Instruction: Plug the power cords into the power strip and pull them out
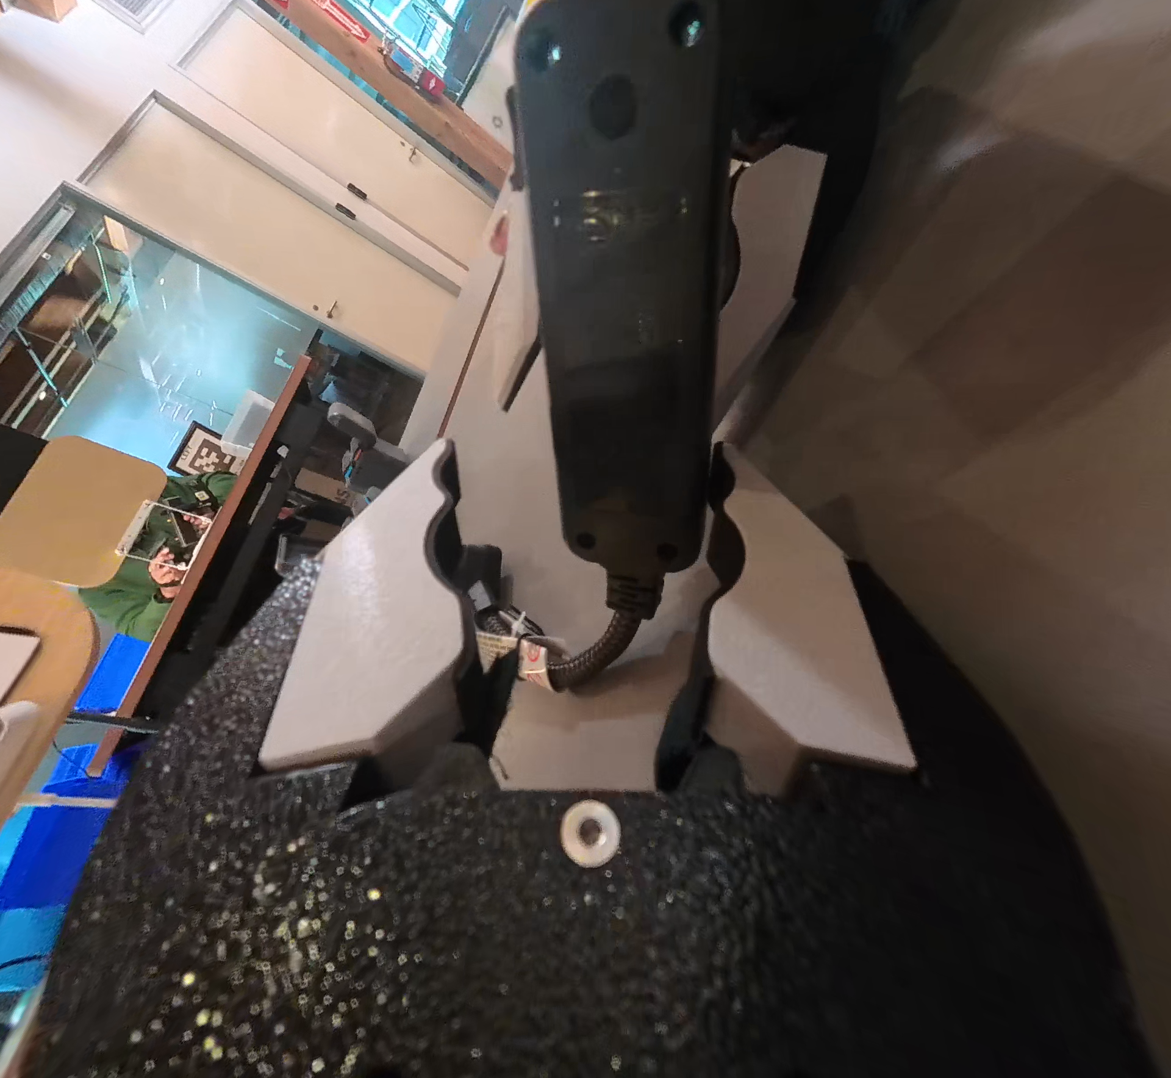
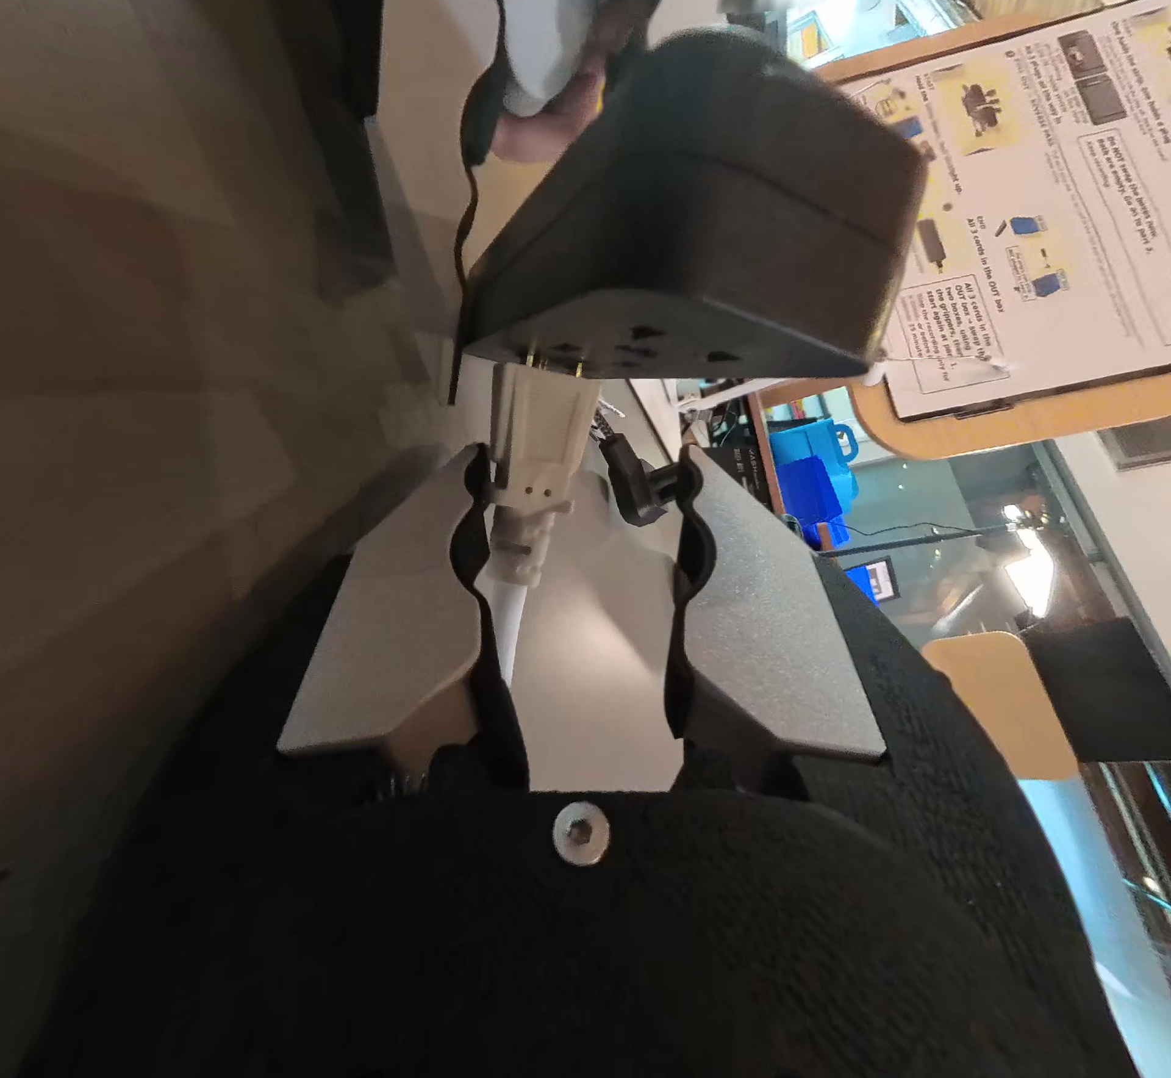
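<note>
My right gripper (image 2: 580, 477) stands open around the white plug (image 2: 538, 420), whose prongs sit partly in the power strip (image 2: 684, 223) straight ahead; my left gripper (image 1: 583, 477), perhaps open, flanks the strip's cable end.

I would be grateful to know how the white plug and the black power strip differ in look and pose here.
The white plug is pale, ribbed and small, while the power strip is dark, smooth and much bulkier. The plug sits under the strip's socket face with its brass prongs partly showing, whereas the strip is held up off the surface. The plug trails a white cord; the strip trails a braided black one. Both look blurred.
</note>
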The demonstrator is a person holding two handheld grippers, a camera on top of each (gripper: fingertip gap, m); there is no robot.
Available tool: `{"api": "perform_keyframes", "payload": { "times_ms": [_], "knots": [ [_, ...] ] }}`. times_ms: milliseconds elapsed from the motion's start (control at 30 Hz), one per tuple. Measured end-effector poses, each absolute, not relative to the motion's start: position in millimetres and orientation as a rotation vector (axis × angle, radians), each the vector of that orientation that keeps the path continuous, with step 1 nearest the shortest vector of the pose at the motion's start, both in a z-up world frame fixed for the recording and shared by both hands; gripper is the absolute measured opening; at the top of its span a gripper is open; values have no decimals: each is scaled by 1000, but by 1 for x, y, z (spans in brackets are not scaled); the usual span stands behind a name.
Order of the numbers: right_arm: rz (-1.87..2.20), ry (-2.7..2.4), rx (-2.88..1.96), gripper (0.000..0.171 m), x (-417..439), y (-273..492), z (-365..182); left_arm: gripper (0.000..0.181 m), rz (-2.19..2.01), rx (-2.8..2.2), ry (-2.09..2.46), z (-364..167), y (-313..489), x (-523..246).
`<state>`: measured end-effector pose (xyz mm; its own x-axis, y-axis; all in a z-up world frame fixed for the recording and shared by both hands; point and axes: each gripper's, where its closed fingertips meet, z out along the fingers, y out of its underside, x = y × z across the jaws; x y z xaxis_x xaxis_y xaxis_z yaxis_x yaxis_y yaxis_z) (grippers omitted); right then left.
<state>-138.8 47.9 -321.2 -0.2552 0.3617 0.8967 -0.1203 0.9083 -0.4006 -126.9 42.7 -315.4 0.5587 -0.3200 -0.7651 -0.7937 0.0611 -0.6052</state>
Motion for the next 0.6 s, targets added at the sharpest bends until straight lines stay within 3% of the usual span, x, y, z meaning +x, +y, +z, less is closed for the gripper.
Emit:
{"api": "perform_keyframes", "payload": {
  "times_ms": [267,600],
  "knots": [
    [328,-1764,-215,56,-125,67,-324,104,470,-1595,815,-308,47,-141],
    [359,-1771,-305,49,-112,74,-326,80,501,-1619,853,-315,41,-133]
  ]
}}
